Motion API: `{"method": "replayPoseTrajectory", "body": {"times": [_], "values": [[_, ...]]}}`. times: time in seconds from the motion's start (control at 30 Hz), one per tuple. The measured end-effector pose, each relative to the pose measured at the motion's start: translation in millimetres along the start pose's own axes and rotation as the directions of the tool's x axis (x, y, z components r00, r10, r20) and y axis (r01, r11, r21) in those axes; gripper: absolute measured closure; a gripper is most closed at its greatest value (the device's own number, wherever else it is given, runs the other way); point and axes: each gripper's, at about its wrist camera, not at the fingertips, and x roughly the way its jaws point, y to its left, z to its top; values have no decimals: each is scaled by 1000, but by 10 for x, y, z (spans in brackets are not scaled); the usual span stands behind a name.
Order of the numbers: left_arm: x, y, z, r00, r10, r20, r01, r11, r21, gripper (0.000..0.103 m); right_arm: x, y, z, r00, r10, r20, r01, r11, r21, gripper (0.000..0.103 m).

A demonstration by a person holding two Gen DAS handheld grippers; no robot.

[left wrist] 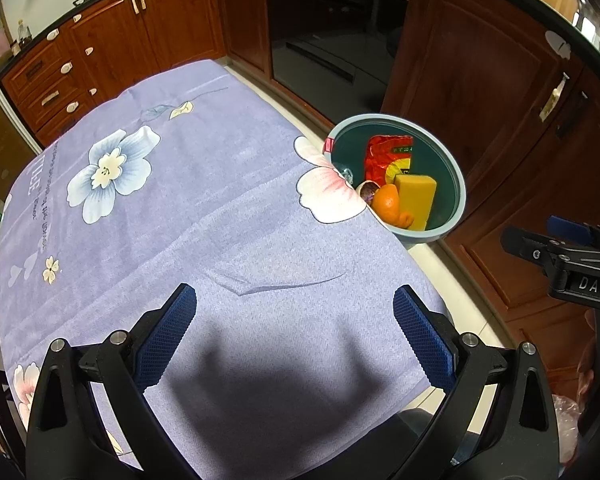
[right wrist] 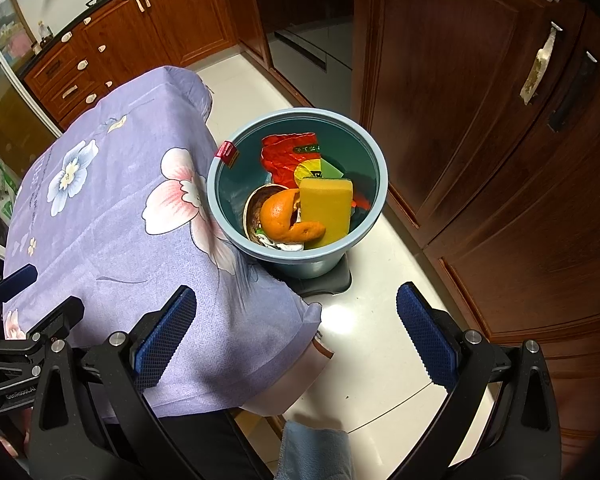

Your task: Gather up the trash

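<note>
A blue-grey trash bin stands on the floor beside the table's right edge. Inside it lie a yellow sponge, orange peel, a red wrapper and a brown shell-like scrap. My left gripper hangs open over the bare lilac floral tablecloth, holding nothing. My right gripper is open too, near the table's front right corner, short of the bin, with nothing between its fingers. The right gripper's body shows at the left view's right edge.
Brown wooden cabinets stand close behind and right of the bin, with a dark oven front further back. Pale floor tiles run between table and cabinets. A light blue cloth lies low near the front.
</note>
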Motion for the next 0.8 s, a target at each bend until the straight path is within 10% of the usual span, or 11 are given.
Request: {"method": "replayPoseTrajectory", "body": {"times": [0.8], "values": [[15,10,-15,1000,-5,-10,5,1000,13,4,23,16,23,1000,-5,-5,5,1000,-2,7]]}}
